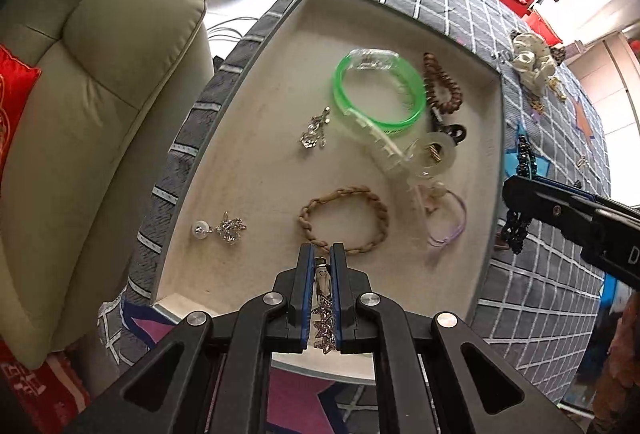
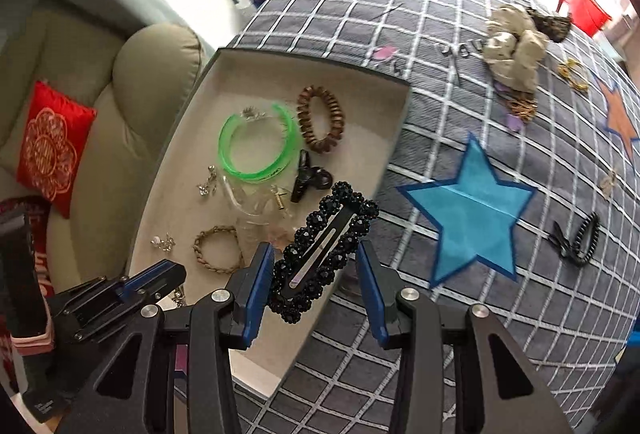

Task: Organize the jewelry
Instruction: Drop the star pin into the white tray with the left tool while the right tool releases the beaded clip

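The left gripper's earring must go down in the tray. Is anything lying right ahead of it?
Yes: the braided tan bracelet lies in the tray just past the left gripper holding the crystal earring. Bare floor shows left of it.

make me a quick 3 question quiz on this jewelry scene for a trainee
1. True or false: the green bangle lies inside the tray.
2. What does the right tool hold? A) brown coil hair tie B) black beaded hair clip C) braided bracelet
3. Which tool grips the crystal earring?

Key: 1 true; 2 B; 3 the left tool.
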Demonstrator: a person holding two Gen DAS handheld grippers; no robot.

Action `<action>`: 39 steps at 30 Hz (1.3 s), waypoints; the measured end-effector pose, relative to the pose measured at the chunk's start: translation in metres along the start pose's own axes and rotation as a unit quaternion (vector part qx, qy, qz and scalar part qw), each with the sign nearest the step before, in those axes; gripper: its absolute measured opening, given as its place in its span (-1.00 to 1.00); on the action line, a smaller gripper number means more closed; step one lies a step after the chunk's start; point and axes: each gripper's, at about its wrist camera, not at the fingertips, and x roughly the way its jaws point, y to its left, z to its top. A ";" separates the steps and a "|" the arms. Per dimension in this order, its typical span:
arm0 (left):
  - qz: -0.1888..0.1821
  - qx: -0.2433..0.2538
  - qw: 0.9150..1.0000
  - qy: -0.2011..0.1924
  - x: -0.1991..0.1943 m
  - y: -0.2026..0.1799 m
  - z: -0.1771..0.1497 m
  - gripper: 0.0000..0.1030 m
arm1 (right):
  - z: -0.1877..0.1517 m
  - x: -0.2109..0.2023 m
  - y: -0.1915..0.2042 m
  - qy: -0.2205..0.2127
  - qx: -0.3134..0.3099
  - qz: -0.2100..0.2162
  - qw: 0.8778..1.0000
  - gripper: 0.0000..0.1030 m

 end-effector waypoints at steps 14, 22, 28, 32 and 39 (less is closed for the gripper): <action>0.024 0.013 0.999 0.021 0.026 0.007 -0.008 -0.81 | -0.018 0.051 0.030 0.063 -0.027 0.008 0.998 -0.13; 0.036 0.026 0.999 0.021 0.027 0.003 -0.009 -0.80 | -0.017 0.065 0.031 0.074 -0.033 0.016 0.997 -0.10; 0.043 0.024 0.999 0.021 0.023 -0.001 -0.011 -0.80 | -0.016 0.052 0.029 0.063 -0.038 0.024 0.997 0.05; 0.051 0.033 0.998 0.016 0.016 -0.006 -0.012 -0.80 | -0.014 0.034 0.031 0.045 -0.044 0.022 0.998 0.21; 0.060 0.046 0.997 0.008 0.002 -0.013 -0.013 -0.80 | -0.018 0.009 0.016 0.029 -0.013 0.010 0.999 0.23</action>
